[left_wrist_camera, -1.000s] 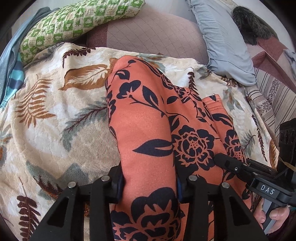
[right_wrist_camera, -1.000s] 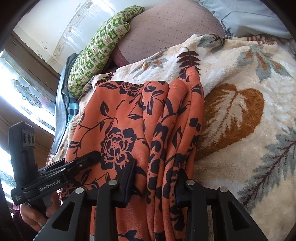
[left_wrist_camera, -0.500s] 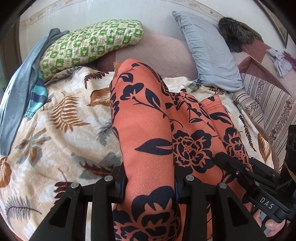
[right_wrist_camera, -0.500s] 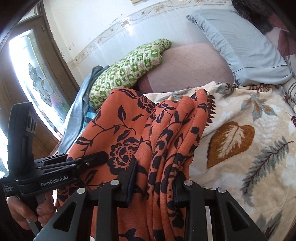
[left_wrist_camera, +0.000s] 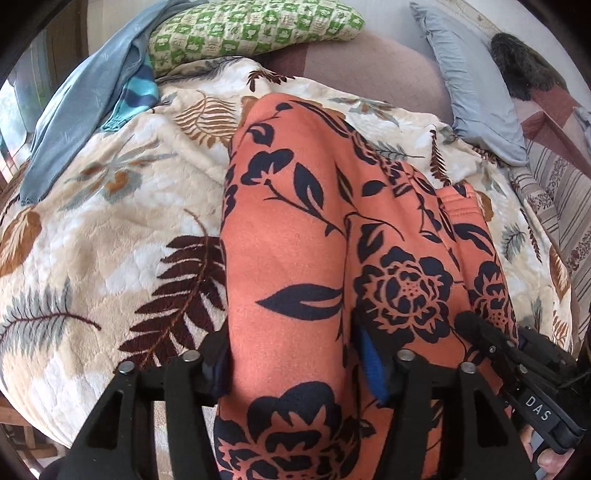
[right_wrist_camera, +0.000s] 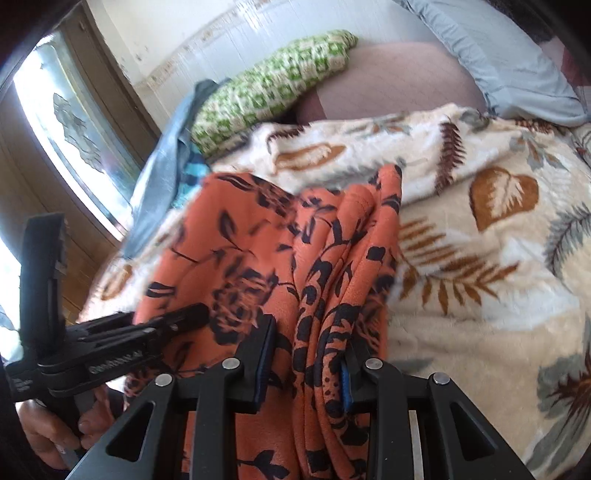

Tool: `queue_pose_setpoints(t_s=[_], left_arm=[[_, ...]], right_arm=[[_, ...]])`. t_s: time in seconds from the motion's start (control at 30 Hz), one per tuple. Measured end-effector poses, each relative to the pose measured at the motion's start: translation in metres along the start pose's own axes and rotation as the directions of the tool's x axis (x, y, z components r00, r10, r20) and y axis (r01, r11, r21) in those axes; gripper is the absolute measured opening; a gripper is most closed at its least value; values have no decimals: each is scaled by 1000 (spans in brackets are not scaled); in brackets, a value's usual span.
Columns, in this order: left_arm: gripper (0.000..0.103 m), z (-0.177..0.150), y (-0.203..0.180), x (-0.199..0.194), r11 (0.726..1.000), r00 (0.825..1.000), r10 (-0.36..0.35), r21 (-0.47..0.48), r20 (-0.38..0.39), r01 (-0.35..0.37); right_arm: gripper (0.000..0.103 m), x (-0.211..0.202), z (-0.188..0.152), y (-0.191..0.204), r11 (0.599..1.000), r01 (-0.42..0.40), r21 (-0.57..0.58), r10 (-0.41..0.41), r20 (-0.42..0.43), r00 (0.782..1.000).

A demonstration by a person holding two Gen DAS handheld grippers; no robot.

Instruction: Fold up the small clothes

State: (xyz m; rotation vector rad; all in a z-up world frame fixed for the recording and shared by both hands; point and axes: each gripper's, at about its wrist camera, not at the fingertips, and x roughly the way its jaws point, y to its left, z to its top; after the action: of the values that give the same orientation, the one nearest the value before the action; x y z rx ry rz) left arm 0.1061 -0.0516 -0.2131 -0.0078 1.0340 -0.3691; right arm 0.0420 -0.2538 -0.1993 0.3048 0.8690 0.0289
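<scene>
An orange garment with a dark floral print (left_wrist_camera: 295, 229) lies stretched over the cream leaf-print blanket (left_wrist_camera: 110, 240). Its near end runs between the jaws of my left gripper (left_wrist_camera: 295, 354). These jaws are opening: a dark gap shows beside the blue pad (left_wrist_camera: 373, 369), so the cloth sits loose between them. In the right wrist view my right gripper (right_wrist_camera: 306, 350) is shut on bunched folds of the same garment (right_wrist_camera: 258, 266). The left gripper's fingers (right_wrist_camera: 192, 314) lie on the cloth to its left, held by a hand (right_wrist_camera: 44, 435). The right gripper's finger (left_wrist_camera: 476, 328) shows at the right of the left wrist view.
A green checked pillow (left_wrist_camera: 251, 29), a mauve cushion (left_wrist_camera: 369, 62) and a grey-blue pillow (left_wrist_camera: 472, 85) lie at the head of the bed. A blue-grey garment (left_wrist_camera: 81, 107) hangs over the left edge. Striped cloth (left_wrist_camera: 565, 206) lies on the right. A window (right_wrist_camera: 74, 122) is beyond.
Both grippers have drawn back towards the near edge, dragging the orange garment away from the cushions. The left jaws now stand wider around the cloth. The right grip is unchanged.
</scene>
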Motion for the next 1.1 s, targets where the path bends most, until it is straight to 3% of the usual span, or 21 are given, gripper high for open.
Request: queue_pose_setpoints(t_s=[0.07, 0.13, 0.23, 0.33, 0.47, 0.63, 0.7, 0.8, 0.9, 1.0, 1.1], left_arm=[[66, -1, 5, -1, 999, 999, -40, -27, -10, 39], [67, 2, 7, -7, 999, 999, -32, -27, -12, 31], [67, 9, 10, -26, 1000, 999, -13, -19, 52, 14], [67, 30, 13, -37, 1000, 994, 4, 1, 109, -4], [67, 74, 15, -36, 1000, 987, 16, -1, 159, -16], [67, 117, 15, 1, 997, 990, 74, 11, 120, -76], [67, 122, 16, 27, 993, 992, 114, 20, 58, -116], [69, 112, 22, 67, 985, 985, 170, 40, -36, -169], [77, 101, 35, 81, 987, 986, 158, 8, -46, -157], [77, 100, 41, 69, 992, 991, 126, -26, -37, -127], [77, 89, 39, 32, 992, 991, 128, -10, 43, -128]], right_arm=[[32, -3, -3, -7, 1000, -18, 6, 18, 12, 1000], [33, -8, 4, -10, 1000, -15, 18, 16, -17, 1000], [33, -26, 16, -9, 1000, 25, 7, -25, 17, 1000], [33, -50, 32, -2, 998, 58, -26, -55, 108, 993], [33, -57, 65, 13, 998, 1, -55, 7, 147, 989], [33, -11, 101, 16, 999, -36, -13, 36, 53, 998], [33, 23, 105, 7, 999, -25, 34, 27, -50, 998], [34, 74, 92, -19, 992, 17, 127, 7, -193, 981], [34, 77, 85, -36, 979, -69, 189, 97, -143, 985], [34, 69, 86, -30, 986, -70, 149, 92, -142, 986], [35, 43, 82, -27, 984, -87, 155, 105, -112, 988]])
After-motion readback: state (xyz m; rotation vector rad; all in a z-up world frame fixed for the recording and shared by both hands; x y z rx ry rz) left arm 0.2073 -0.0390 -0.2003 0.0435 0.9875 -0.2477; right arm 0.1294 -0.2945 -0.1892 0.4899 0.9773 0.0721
